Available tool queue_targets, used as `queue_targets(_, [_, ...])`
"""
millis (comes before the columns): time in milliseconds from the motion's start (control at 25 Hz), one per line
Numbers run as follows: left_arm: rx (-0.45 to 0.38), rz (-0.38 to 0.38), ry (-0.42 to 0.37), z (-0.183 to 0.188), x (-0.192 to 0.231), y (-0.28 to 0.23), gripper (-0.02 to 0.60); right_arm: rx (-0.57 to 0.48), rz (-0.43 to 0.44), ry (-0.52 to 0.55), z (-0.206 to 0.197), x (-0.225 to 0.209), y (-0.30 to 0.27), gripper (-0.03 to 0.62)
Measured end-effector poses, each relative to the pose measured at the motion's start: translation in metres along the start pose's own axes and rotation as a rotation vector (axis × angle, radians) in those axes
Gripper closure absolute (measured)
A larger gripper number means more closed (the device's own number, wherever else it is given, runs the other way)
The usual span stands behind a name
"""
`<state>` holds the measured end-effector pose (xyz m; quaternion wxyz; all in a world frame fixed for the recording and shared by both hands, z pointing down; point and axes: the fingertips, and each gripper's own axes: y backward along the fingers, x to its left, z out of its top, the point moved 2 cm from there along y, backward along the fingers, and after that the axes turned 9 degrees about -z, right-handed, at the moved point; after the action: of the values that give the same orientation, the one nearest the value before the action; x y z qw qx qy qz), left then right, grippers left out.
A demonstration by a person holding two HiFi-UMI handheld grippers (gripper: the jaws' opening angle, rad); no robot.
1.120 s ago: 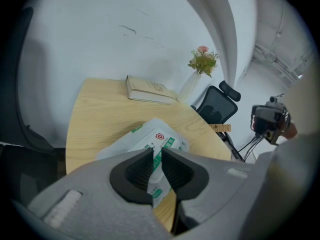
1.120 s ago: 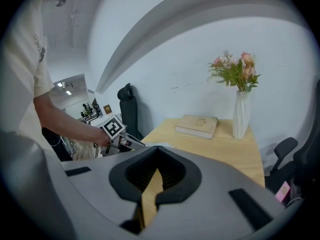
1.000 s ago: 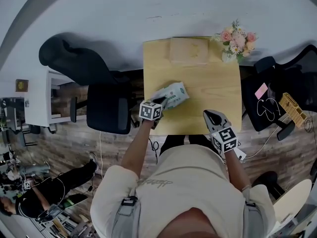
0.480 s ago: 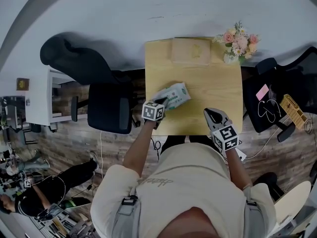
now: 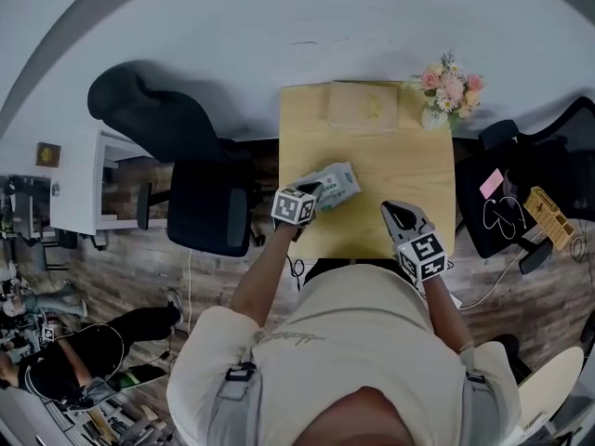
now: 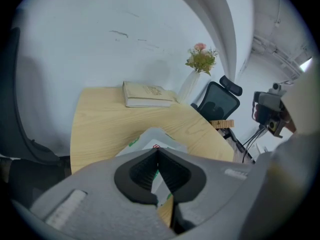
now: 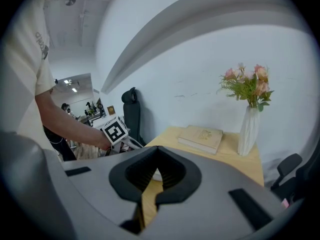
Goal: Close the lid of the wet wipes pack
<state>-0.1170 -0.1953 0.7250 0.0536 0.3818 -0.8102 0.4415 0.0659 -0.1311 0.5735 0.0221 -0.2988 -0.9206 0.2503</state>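
As left gripper (image 5: 310, 190) pinches wet wipes pack (image 5: 338, 183) — right gripper (image 5: 396, 214) hangs closed.

On the table (image 5: 409, 165) the wet wipes pack (image 5: 338, 183) lies near the left edge. The left tongs (image 5: 310, 190) meet its near-left end; the right tongs (image 5: 396, 214) sit over the near right edge, well apart from it. A book (image 5: 361, 106) lies at the far edge, a vase of flowers (image 5: 447, 85) just right of it. An office chair (image 5: 200, 207) stands left of the table
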Motion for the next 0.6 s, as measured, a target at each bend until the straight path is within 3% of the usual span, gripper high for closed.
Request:
queue_targets(280, [0.177, -0.025, -0.058, -0.015, -0.002, -0.026, 0.563, 0.002, -0.035, 0.014, 0.006, -0.006, 0.006, 0.594])
queue_targets(600, [0.236, 0.004, -0.108, -0.021, 0.001, -0.034, 0.565, -0.003, -0.080, -0.015, 0.002, -0.027, 0.013, 0.594])
